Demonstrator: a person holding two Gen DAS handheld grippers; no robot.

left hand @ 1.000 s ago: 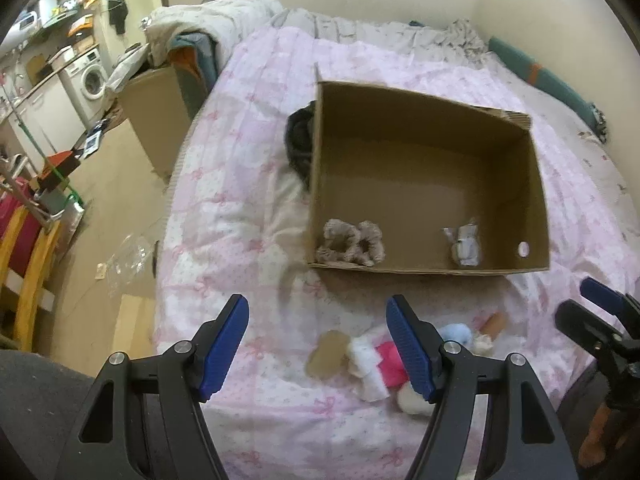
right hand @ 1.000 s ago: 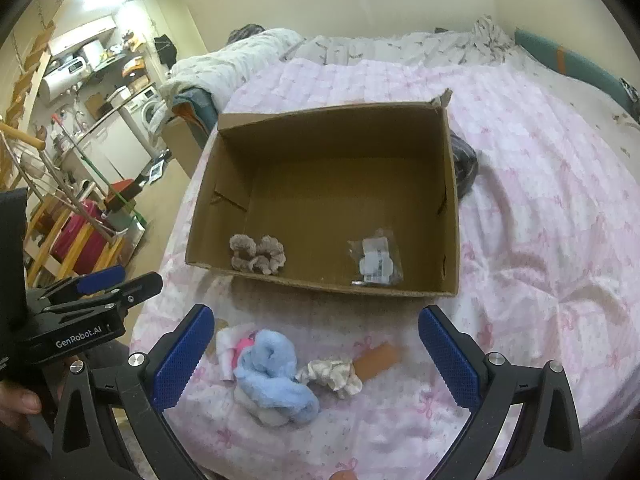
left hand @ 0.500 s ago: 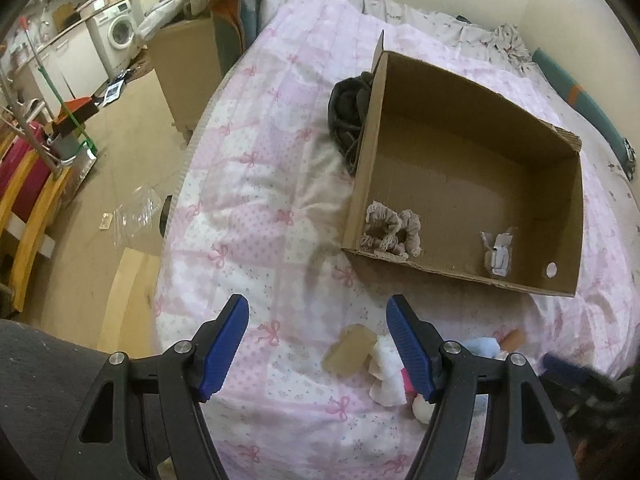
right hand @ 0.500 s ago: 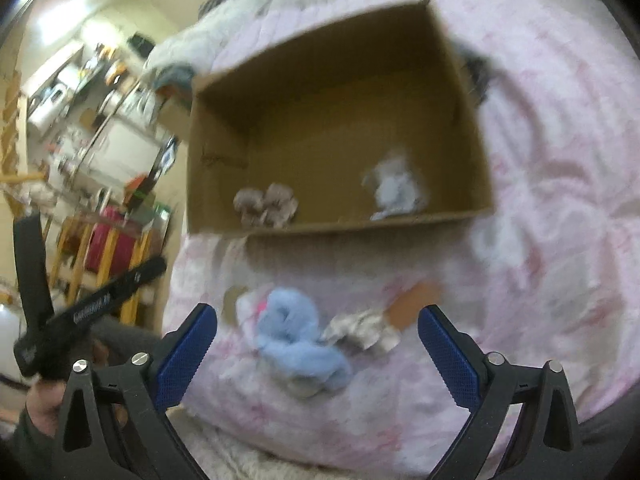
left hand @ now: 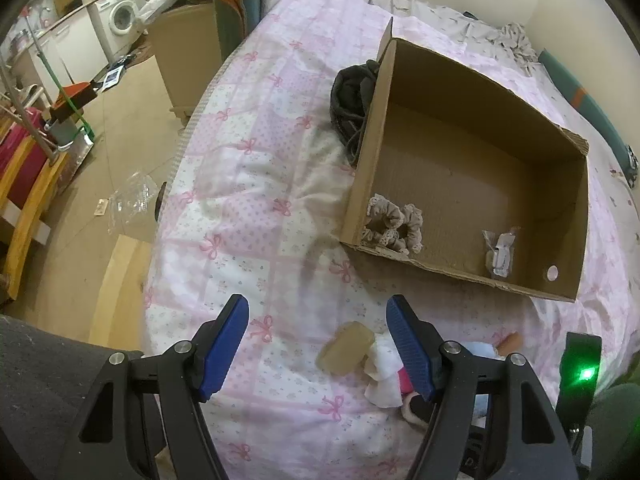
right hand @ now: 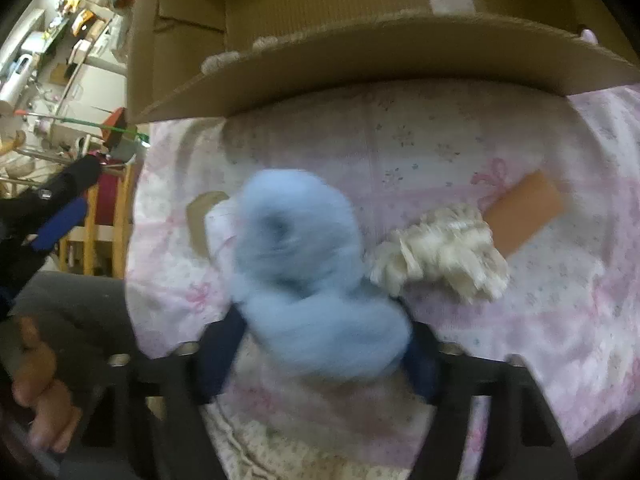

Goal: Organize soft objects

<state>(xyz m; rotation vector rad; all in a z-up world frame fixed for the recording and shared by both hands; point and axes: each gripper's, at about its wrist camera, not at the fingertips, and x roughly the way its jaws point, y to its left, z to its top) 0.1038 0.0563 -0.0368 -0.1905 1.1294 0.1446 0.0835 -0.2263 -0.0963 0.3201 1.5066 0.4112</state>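
The left hand-held gripper (left hand: 316, 344) hangs wide open over the pink bed (left hand: 248, 184), holding nothing. A tan pad (left hand: 346, 348) and a white cloth (left hand: 382, 376) lie between its fingers. The cardboard box (left hand: 576, 216) sits at 1 o'clock with a beige scrunchie (left hand: 394, 226) inside. The right hand-held gripper (right hand: 316, 356) has its fingers around the fluffy blue thing (right hand: 304, 268); the picture is blurry. A cream scrunchie (right hand: 440, 254) lies at 2 o'clock, touching an orange pad (right hand: 524, 210).

Left wrist high over bed (left hand: 248, 184), right wrist low, both facing box (left hand: 472, 184).
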